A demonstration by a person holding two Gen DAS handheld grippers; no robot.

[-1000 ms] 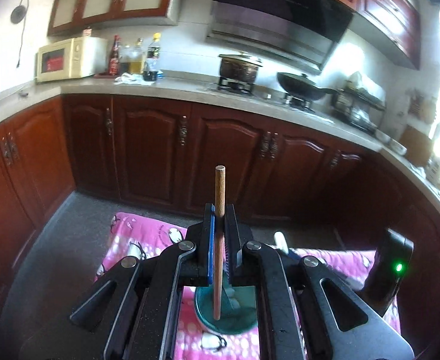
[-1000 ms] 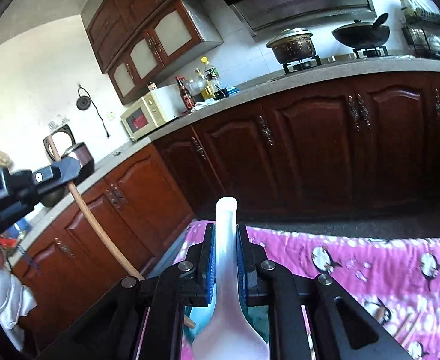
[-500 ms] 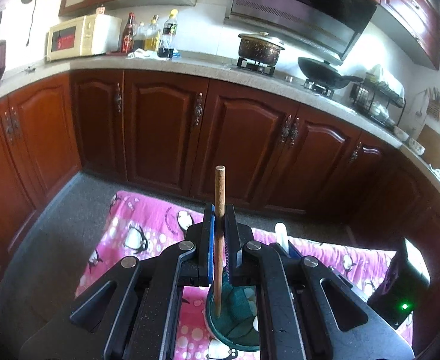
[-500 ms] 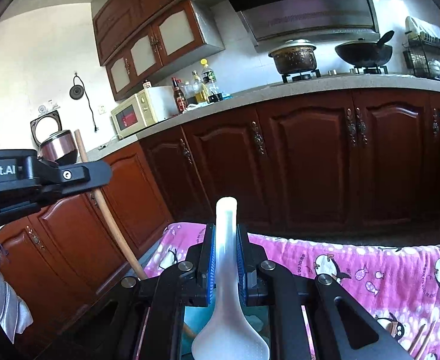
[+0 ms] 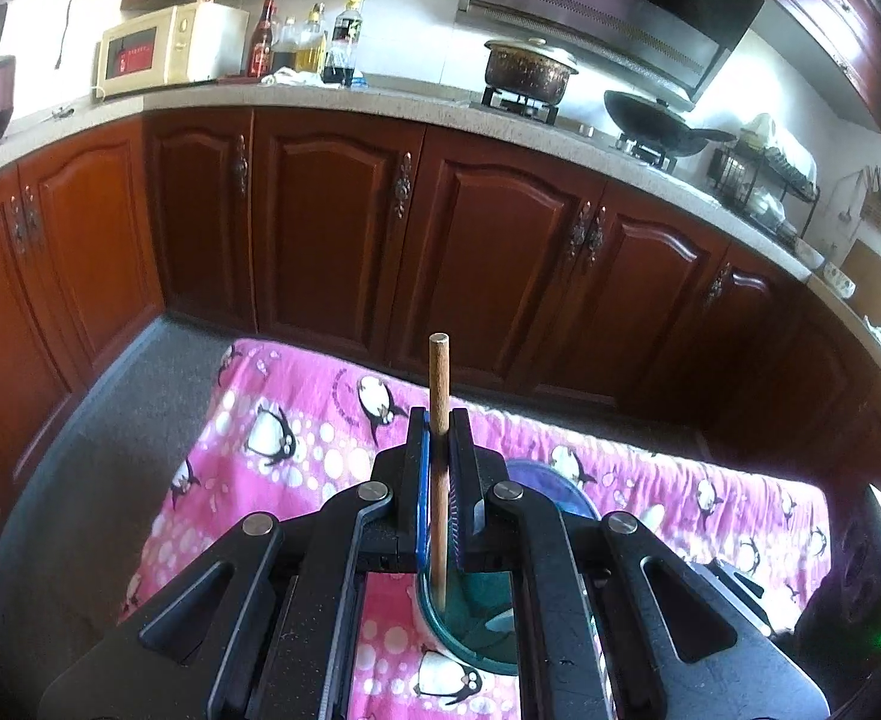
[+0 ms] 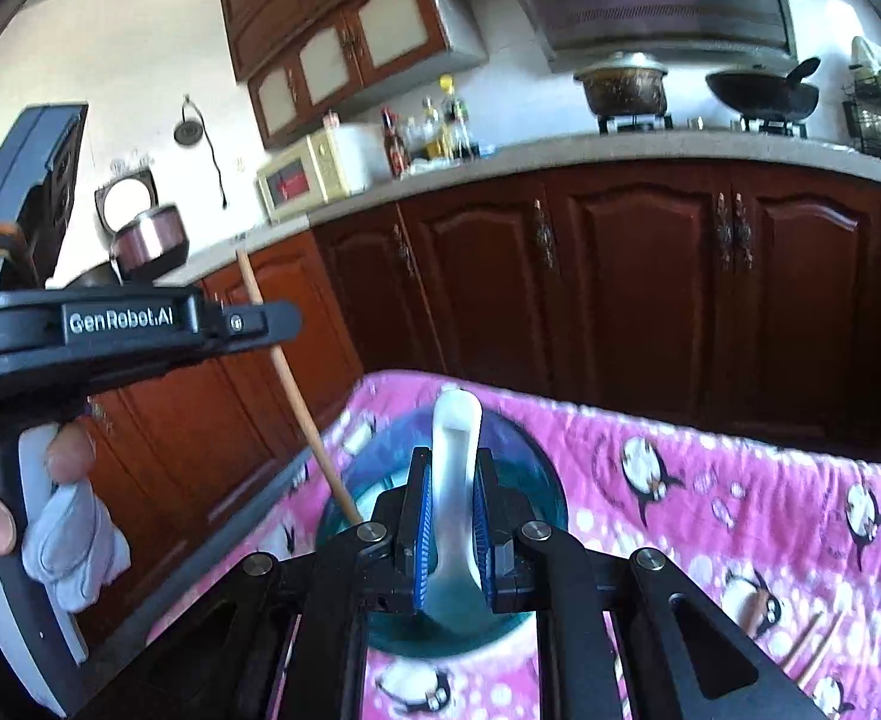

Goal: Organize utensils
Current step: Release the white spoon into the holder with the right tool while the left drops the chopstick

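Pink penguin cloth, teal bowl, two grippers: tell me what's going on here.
A person is sorting utensils with a handheld gripper in each hand. The left gripper is shut on a wooden chopstick, its lower end over the teal bowl on the pink penguin cloth. The right gripper is shut on a white spoon above the same bowl. More chopsticks lie on the cloth. Neither utensil is released yet.

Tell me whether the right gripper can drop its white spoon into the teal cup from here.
Probably yes. The right gripper holds the white spoon right over the teal cup; only the chopstick leans in at the rim.
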